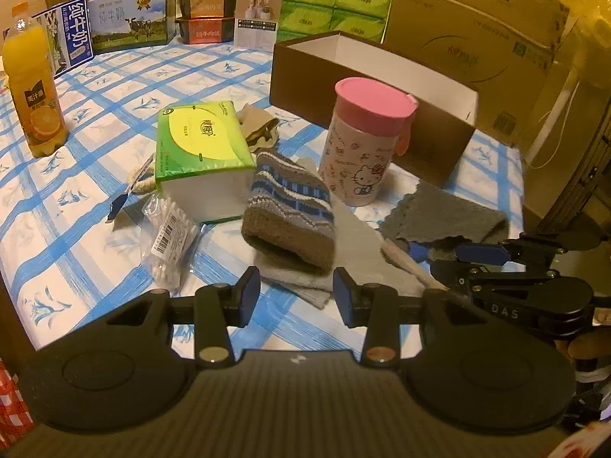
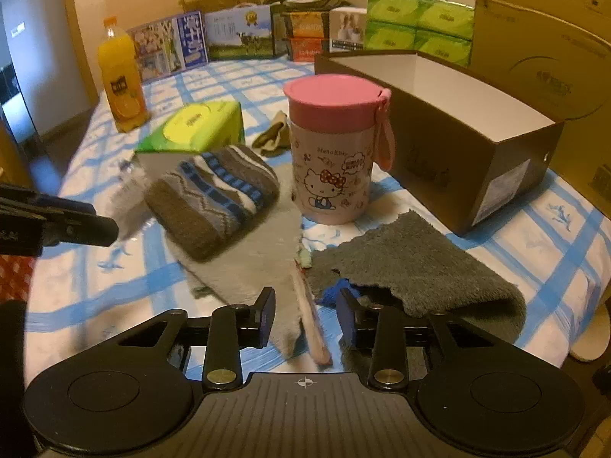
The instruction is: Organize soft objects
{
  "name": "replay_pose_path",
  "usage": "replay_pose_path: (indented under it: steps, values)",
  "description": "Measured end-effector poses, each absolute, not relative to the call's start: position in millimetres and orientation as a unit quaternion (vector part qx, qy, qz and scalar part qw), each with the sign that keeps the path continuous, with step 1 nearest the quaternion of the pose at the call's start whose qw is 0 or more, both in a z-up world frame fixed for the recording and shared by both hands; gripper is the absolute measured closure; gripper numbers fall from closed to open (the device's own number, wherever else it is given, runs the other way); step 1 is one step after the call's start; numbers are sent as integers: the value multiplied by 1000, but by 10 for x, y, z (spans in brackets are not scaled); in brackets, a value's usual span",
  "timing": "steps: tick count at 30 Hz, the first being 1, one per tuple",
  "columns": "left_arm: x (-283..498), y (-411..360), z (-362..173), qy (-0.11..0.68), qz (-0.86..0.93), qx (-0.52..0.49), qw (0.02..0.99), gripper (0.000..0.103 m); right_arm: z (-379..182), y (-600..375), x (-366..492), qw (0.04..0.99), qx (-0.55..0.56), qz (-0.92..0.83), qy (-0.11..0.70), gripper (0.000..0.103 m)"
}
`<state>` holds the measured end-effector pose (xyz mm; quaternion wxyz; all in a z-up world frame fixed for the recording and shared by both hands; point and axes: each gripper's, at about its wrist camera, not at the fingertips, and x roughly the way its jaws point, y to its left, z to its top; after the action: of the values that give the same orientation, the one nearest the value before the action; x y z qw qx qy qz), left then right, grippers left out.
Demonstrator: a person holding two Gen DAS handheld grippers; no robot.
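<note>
Left gripper (image 1: 296, 292): jaws open, empty; knit sock (image 1: 288, 210) just ahead on light grey cloth (image 1: 359, 244). Right gripper (image 2: 305, 318): jaws open, straddling pale stick (image 2: 311, 320); dark grey cloth (image 2: 412, 267) beside right jaw. Pinch only fabric, avoid stick; brown box (image 2: 450, 145) beyond jaws.

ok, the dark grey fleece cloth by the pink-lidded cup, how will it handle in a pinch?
The dark grey fleece cloth probably goes floppy: it already lies rumpled, with one edge folded over. Likely light, with a fuzzy pile that should grip well. Lifting one corner would probably let the rest hang and drag across the blue checked sheet.
</note>
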<state>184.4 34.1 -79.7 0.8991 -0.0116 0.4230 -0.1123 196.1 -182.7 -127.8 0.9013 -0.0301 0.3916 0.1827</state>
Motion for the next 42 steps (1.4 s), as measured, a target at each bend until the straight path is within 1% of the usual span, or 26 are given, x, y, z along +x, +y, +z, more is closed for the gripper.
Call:
replay_pose_path:
  steps: [7,12,17,20,26,31,34,38,42]
  values:
    - [1998,347,-908,429,-110,-12,896,65,-1473,-1707,2148,892,-52,189,407,69]
    - [2074,365,-973,433,-108,-15,895,64,-1590,-1636,2241,887,-65,187,416,74]
    - [2119,387,-1015,434,-107,-18,894,62,-1694,-1631,2327,884,-64,178,428,77]
    - [2142,387,-1032,433,-107,-17,895,60,-1731,-1632,2357,883,-67,170,431,99]
    - [2199,395,-1050,432,-108,-22,895,59,-1699,-1677,2352,888,-57,167,424,100]
    - [2289,416,-1069,432,-107,-31,895,58,-1534,-1735,2333,897,-32,168,408,100]
    - [2363,434,-1066,429,-105,-40,896,53,-1438,-1767,2350,900,-23,165,403,100]
    - [2498,456,-1095,428,-101,-49,897,50,-1377,-1792,2379,902,-14,160,401,100]
    - [2679,435,-1171,439,-92,-50,892,51,-1362,-1801,2422,901,-6,158,404,100]
